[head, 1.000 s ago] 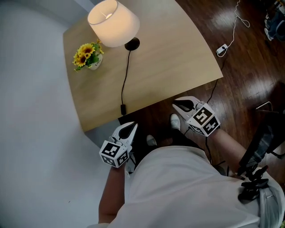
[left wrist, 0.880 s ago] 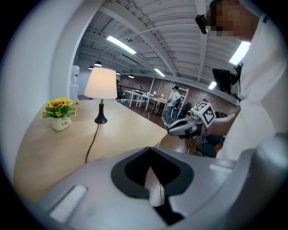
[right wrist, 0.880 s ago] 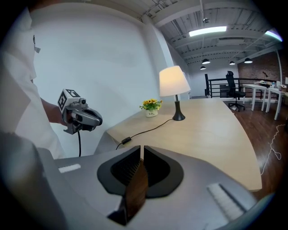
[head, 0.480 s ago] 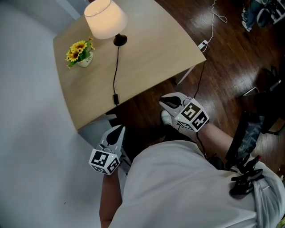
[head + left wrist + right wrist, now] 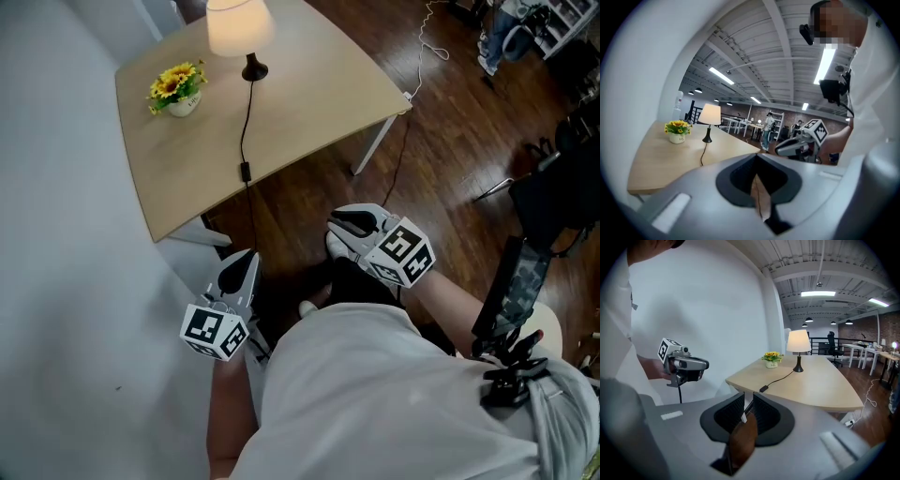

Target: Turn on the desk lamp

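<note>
The desk lamp (image 5: 239,23) stands lit at the far end of the wooden table (image 5: 309,84), its shade glowing. Its black cord runs down the tabletop to an inline switch (image 5: 245,172) near the front edge. The lamp (image 5: 710,115) also shows in the left gripper view, and in the right gripper view the lamp (image 5: 798,342) and switch (image 5: 764,388) appear. My left gripper (image 5: 242,265) is shut and empty, held off the table's front edge over the floor. Further right, close to my body, my right gripper (image 5: 339,225) is likewise shut and empty.
A small pot of yellow sunflowers (image 5: 178,89) sits left of the lamp. A white wall runs along the left. A white plug and cable (image 5: 409,97) lie on the dark wood floor beyond the table leg (image 5: 372,150). A black stand (image 5: 511,291) is at my right.
The table and lamp have drawn farther away and up in the view. Both grippers now sit further back from the table edge. The lamp stays lit.
</note>
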Action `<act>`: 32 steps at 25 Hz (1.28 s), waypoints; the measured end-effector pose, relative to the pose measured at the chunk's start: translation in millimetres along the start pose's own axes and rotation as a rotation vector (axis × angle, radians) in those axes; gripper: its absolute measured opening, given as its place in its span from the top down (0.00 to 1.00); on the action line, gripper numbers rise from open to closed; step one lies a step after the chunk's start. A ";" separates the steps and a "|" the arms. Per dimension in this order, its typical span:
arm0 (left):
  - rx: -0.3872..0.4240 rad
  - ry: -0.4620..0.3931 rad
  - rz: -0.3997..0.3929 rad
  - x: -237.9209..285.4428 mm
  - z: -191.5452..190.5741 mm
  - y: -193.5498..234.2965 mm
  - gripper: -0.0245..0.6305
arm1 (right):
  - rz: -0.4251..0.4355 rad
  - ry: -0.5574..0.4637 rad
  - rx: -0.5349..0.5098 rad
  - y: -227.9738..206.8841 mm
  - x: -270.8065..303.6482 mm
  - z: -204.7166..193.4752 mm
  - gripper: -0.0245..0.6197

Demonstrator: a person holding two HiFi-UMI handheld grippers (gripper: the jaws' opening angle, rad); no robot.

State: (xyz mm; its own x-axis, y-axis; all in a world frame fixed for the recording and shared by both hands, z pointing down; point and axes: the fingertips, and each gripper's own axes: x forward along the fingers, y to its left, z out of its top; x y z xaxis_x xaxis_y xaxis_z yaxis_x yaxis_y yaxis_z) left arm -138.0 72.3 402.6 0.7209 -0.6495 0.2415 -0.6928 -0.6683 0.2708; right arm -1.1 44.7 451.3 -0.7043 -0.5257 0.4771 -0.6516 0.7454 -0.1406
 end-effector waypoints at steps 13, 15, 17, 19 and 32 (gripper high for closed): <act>0.025 -0.031 0.045 -43.7 -2.9 -51.3 0.93 | -0.033 -0.055 -0.053 25.1 -78.1 -2.2 0.88; 0.027 -0.030 0.032 -39.6 -0.6 -61.1 0.93 | -0.043 -0.073 -0.054 18.5 -88.6 1.5 0.88; 0.035 -0.036 0.014 -33.8 4.3 -70.1 0.93 | -0.050 -0.087 -0.054 13.3 -97.4 4.2 0.87; 0.044 -0.036 0.004 -28.8 7.9 -80.1 0.93 | -0.050 -0.094 -0.050 12.6 -105.5 2.3 0.87; 0.053 0.000 -0.015 -3.4 12.9 -89.5 0.93 | -0.045 -0.078 -0.058 9.0 -114.7 -6.9 0.87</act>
State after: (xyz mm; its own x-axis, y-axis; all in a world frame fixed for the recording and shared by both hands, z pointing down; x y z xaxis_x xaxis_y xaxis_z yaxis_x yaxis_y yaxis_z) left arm -78.6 129.7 365.5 0.7313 -0.6394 0.2374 -0.6817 -0.6961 0.2251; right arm 75.8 114.5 401.2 -0.6959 -0.5880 0.4123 -0.6674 0.7415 -0.0689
